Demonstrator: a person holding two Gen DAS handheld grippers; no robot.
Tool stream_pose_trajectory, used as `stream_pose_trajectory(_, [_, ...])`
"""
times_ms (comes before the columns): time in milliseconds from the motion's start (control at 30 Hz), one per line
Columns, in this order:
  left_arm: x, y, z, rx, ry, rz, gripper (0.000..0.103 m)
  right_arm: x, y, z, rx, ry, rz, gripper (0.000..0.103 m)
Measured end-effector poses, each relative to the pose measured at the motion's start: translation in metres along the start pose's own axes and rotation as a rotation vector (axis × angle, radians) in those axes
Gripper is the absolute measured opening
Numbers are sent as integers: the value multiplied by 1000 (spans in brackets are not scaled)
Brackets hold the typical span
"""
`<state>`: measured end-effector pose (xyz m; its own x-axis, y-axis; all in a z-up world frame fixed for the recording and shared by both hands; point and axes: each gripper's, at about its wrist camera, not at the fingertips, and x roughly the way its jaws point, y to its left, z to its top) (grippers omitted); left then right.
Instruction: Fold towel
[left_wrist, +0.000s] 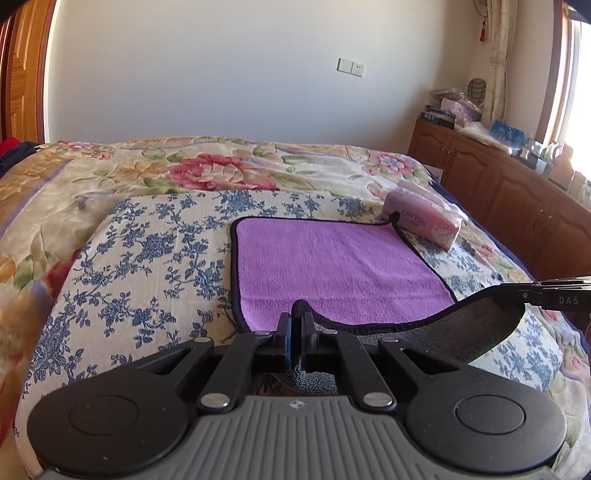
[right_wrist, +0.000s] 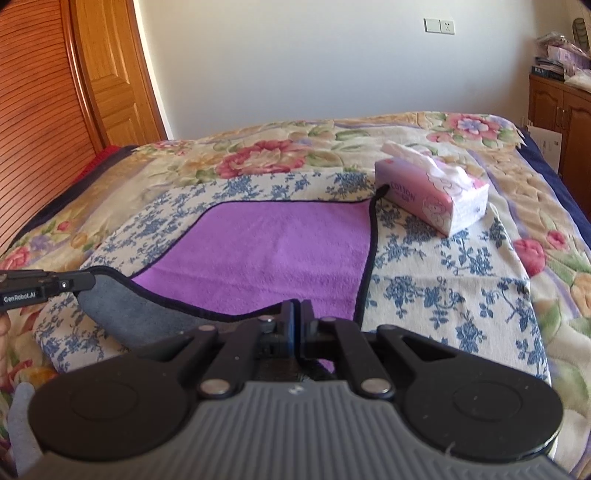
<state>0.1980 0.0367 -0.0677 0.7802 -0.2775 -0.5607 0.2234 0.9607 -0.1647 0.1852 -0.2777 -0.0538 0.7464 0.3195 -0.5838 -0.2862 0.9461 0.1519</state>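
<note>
A purple towel (left_wrist: 332, 266) with a dark hem and a grey underside lies on a blue-flowered cloth (left_wrist: 147, 258) on the bed. Its near edge is lifted off the cloth and curls over, showing the grey side (left_wrist: 461, 325). My left gripper (left_wrist: 295, 321) is shut on the towel's near left corner. My right gripper (right_wrist: 295, 314) is shut on the towel's (right_wrist: 277, 251) near right corner; it also shows at the right edge of the left wrist view (left_wrist: 517, 295). The left gripper shows at the left of the right wrist view (right_wrist: 85, 282), pinching the grey fold (right_wrist: 122, 306).
A pink tissue box (left_wrist: 424, 223) sits on the bed by the towel's far right corner, also in the right wrist view (right_wrist: 432, 192). A floral quilt (left_wrist: 221, 166) covers the bed. Wooden cabinets (left_wrist: 498, 184) stand at the right, a wooden door (right_wrist: 110, 74) at the left.
</note>
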Motion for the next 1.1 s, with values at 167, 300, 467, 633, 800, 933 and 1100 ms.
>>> stream_pose_trajectory(167, [-1, 0, 6, -6, -19, 1, 5, 3, -1, 6, -14, -16, 1, 4])
stream_pose_trajectory(300, [1, 0, 10, 1, -32, 3, 5, 5, -4, 10, -18, -23, 12, 4])
stream_pose_trajectory(467, [6, 1, 16, -1, -40, -3, 5, 10, -4, 15, -30, -25, 13, 4])
stream_pose_trajectory(633, [14, 1, 21, 7, -41, -11, 5, 13, -5, 20, -44, -36, 16, 4])
stream_pose_trajectory(800, [18, 2, 28, 12, -52, -16, 5, 12, -5, 27, -61, -51, 28, 4])
stream_pose_trajectory(933, [22, 3, 31, 0, -53, -23, 5, 13, -5, 31, -75, -61, 32, 4])
stream_pose_trajectory(1100, [27, 1, 36, 14, -56, -21, 5, 16, -7, 35, -86, -65, 29, 4])
